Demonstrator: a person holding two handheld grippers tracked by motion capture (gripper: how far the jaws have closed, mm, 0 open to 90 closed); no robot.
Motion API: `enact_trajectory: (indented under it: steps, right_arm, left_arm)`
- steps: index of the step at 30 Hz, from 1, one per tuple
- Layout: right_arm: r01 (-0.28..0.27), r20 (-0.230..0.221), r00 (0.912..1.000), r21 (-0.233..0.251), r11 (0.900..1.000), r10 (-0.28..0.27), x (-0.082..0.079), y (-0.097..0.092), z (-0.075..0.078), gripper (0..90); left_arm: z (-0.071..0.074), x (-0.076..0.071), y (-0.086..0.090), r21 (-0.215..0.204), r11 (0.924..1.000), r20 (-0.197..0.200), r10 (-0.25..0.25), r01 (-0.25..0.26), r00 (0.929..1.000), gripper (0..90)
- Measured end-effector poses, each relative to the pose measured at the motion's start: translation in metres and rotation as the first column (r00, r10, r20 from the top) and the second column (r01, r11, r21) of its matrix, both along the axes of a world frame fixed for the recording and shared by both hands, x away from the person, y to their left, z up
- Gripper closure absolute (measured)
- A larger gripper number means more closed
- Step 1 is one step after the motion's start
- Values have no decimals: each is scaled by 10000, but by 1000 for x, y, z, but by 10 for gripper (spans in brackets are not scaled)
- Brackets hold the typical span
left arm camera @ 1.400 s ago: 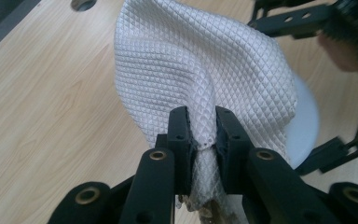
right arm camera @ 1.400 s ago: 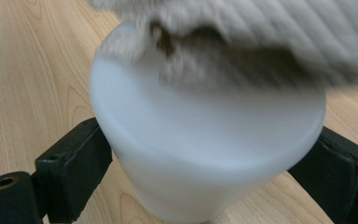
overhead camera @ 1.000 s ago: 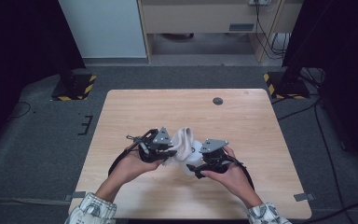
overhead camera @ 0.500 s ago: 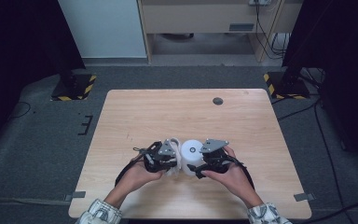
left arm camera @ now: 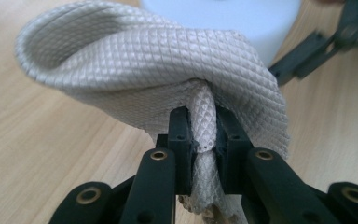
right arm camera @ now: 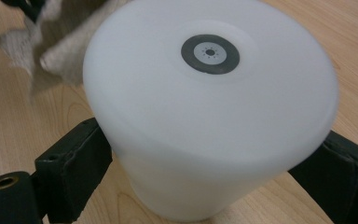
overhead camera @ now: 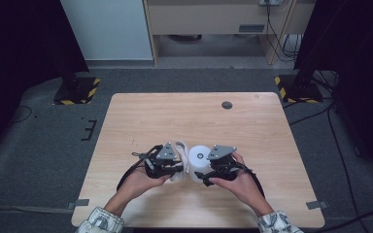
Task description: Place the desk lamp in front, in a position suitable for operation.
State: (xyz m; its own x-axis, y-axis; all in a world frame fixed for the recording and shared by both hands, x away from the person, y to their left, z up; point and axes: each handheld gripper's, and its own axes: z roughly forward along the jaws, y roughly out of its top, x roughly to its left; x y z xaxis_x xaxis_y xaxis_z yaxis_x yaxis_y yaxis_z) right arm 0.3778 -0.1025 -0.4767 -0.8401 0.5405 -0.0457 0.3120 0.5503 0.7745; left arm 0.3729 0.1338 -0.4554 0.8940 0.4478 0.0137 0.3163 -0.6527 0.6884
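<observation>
A white cylinder (overhead camera: 199, 156) with a dark ring on its top stands on the wooden table (overhead camera: 175, 116) near the front edge. My right gripper (overhead camera: 201, 173) is shut on it, one jaw on each side of its lower wall (right arm camera: 205, 116). My left gripper (overhead camera: 178, 168) is shut on a beige cloth (overhead camera: 180, 147) with a diamond weave. A fold of the cloth (left arm camera: 158, 70) is pinched between its pads, and the rest billows against the left side of the cylinder (left arm camera: 223, 18). In the right gripper view the cloth (right arm camera: 60, 46) lies beyond the cylinder at the upper left.
A small dark round spot (overhead camera: 227, 105) marks the far part of the table. On the floor beyond the table's far corners stand two stands with yellow-black bases (overhead camera: 75, 92) (overhead camera: 296, 87). A cabinet is at the back.
The left gripper has come down with the cloth. The cloth had been bunched over the cylinder's top; now the top is bare and the cloth is beside it. The right gripper has kept still.
</observation>
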Motion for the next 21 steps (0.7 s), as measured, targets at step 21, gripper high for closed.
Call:
enact_trajectory:
  steps: [21]
  right_arm:
    - [67, -14, 10000, -30, 10000, -67, 0, 0, 0, 95]
  left_arm:
    - [-29, 1, -13, 939, 9956, -439, -32, 73, 9990, 784]
